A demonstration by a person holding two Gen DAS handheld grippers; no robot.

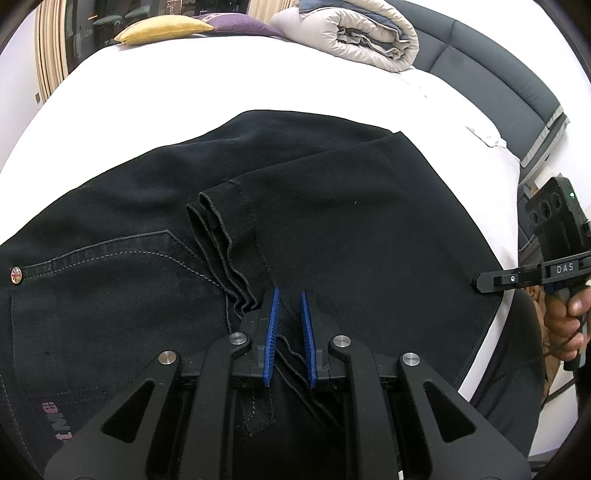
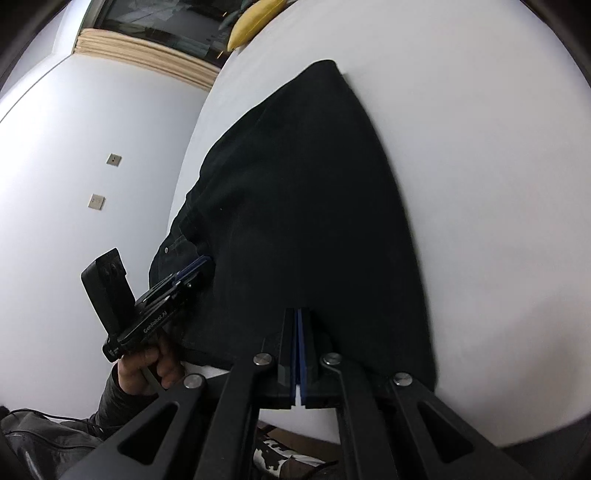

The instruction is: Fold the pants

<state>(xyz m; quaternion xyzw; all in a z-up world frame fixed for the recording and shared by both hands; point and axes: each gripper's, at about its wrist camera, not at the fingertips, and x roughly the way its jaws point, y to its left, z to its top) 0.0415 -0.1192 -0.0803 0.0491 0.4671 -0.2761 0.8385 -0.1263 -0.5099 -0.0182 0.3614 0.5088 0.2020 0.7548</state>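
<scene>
Black pants (image 1: pixel 332 221) lie folded on a white bed (image 1: pixel 184 92); the leg hems (image 1: pixel 221 229) rest over the seat with its back pocket (image 1: pixel 92 277). My left gripper (image 1: pixel 289 295) sits low over the pants beside the hems, its blue pads a little apart with cloth edges between them. My right gripper (image 2: pixel 298 312) has its pads pressed together at the near edge of the pants (image 2: pixel 295 184); whether cloth is pinched I cannot tell. It shows at the pants' right edge in the left wrist view (image 1: pixel 480 282). The left gripper (image 2: pixel 195 264) shows in the right wrist view.
A rolled beige duvet (image 1: pixel 362 33), a yellow pillow (image 1: pixel 162 29) and a purple one (image 1: pixel 236 22) lie at the far end. A dark padded headboard (image 1: pixel 498 66) runs along the right. The bed's edge is near me, with a white wall (image 2: pixel 74 147) to the left.
</scene>
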